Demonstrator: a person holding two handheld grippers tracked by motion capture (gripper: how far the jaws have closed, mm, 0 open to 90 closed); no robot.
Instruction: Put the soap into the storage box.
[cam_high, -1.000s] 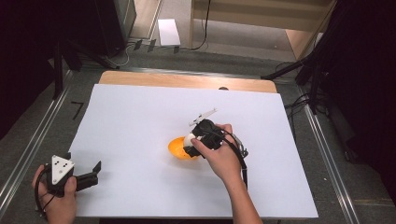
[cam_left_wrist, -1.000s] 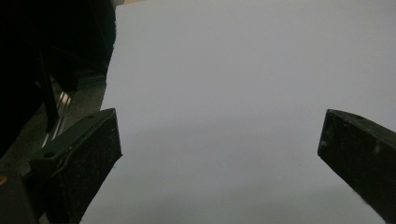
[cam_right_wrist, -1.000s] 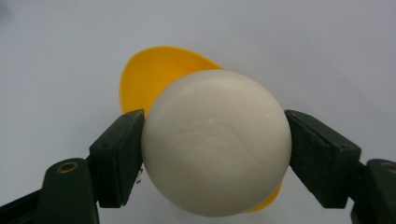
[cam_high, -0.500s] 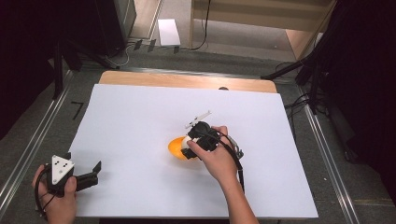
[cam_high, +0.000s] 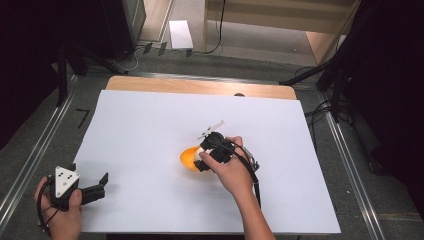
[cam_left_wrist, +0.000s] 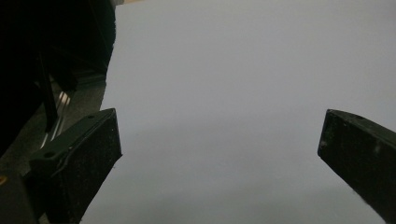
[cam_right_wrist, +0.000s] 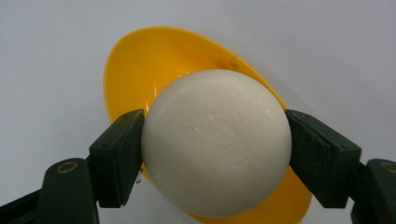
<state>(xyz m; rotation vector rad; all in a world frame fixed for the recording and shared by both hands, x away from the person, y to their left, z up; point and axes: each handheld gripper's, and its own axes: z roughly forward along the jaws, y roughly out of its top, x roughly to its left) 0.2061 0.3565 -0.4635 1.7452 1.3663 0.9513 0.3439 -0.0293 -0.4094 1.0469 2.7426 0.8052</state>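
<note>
Right gripper view: my right hand-held gripper (cam_right_wrist: 215, 154) pinches a smooth white round ball (cam_right_wrist: 215, 147) over a shallow yellow plastic bowl (cam_right_wrist: 140, 65), mid-counter (cam_high: 150, 125). At seven o'clock, my left hand-held gripper (cam_left_wrist: 219, 154) is spread wide, empty.

Black hand-held gripper (cam_high: 95, 191) carrying a grey three-cornered plate (cam_high: 64, 180).

Yellow bowl (cam_right_wrist: 140, 65): near rim cut off by the bottom edge in the right gripper view; interior largely hidden behind the white ball (cam_right_wrist: 215, 140).
Bowl in the high view: right part covered by the right gripper (cam_high: 202, 161).
Left gripper (cam_left_wrist: 219, 158): jaw bases cropped.
</note>
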